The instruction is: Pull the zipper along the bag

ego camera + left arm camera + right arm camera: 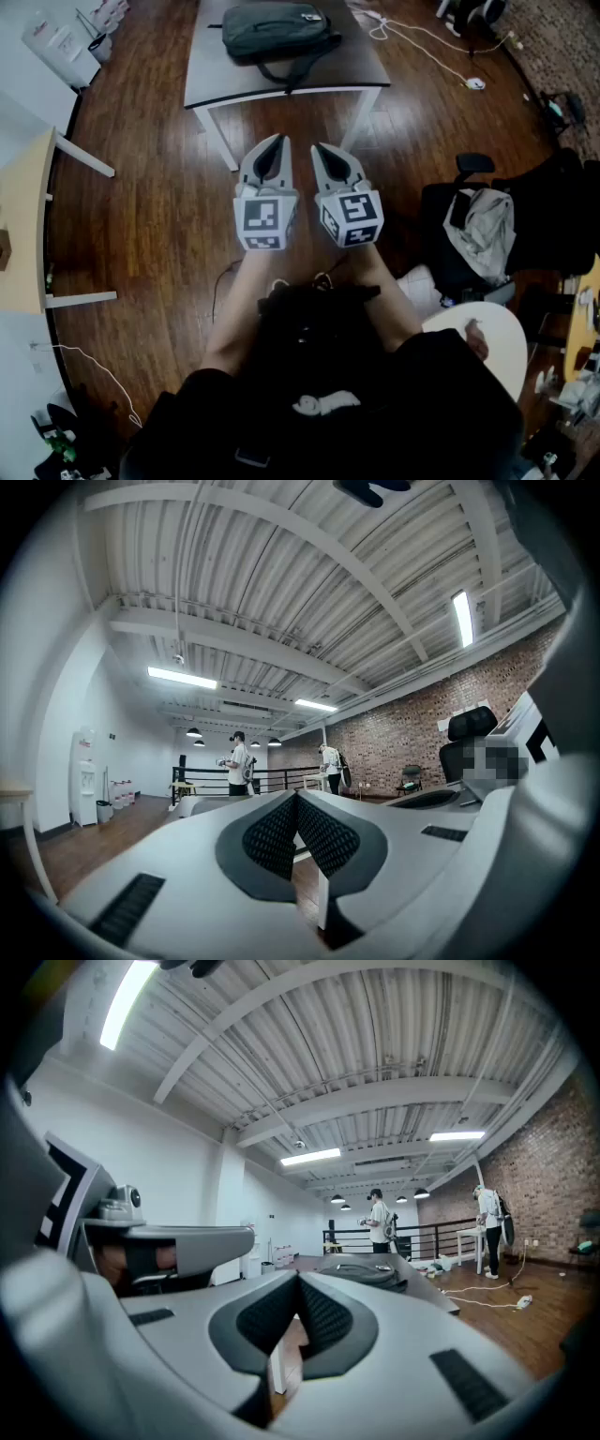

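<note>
Left gripper [275, 145], right gripper [323, 152] closed; bag [277, 33] beyond.

Head view: above the person, steeply down on left gripper [277, 142] and right gripper [320, 148], table [216, 80] farther ahead.
Left gripper view: level, across the room.
Right gripper view: level, facing the table.
Shared: 2 gripper views, the far railing [202, 778]; head and right gripper views, the table.

**Surroundings on the wooden floor**

A grey-topped table [202, 80] is set on the wooden floor [159, 216]. Past the table's right edge, a white cable [441, 53] is laid. A black office chair [539, 220], draped with a grey garment [483, 225], is placed at the right.
</note>
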Motion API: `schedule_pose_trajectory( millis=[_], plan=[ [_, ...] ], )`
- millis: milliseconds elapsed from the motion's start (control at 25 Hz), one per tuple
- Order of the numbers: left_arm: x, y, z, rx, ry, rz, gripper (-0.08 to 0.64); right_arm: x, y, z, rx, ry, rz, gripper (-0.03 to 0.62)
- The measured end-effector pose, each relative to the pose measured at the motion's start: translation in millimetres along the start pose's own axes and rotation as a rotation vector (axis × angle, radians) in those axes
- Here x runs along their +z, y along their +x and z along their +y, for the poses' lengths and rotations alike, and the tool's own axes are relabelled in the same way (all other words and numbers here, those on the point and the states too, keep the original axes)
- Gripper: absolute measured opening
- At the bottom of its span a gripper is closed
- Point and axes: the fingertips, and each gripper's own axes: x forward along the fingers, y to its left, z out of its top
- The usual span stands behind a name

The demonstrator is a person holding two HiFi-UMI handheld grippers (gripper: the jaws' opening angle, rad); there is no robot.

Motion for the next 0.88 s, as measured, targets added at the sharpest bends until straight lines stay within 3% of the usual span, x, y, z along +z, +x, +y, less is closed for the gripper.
schedule_pose_trajectory(
  millis=[440,880],
  plan=[
    [1,-1,30,-0.016,-0.021,-0.001,-0.003,-5,15,18,-0.027,-0.021,0.029,0.020],
    [-3,49,31,-0.006,-0.002,-0.002,-0.003,2,52,-18,0.001,-0.029,0.012,0.020]
  ],
)
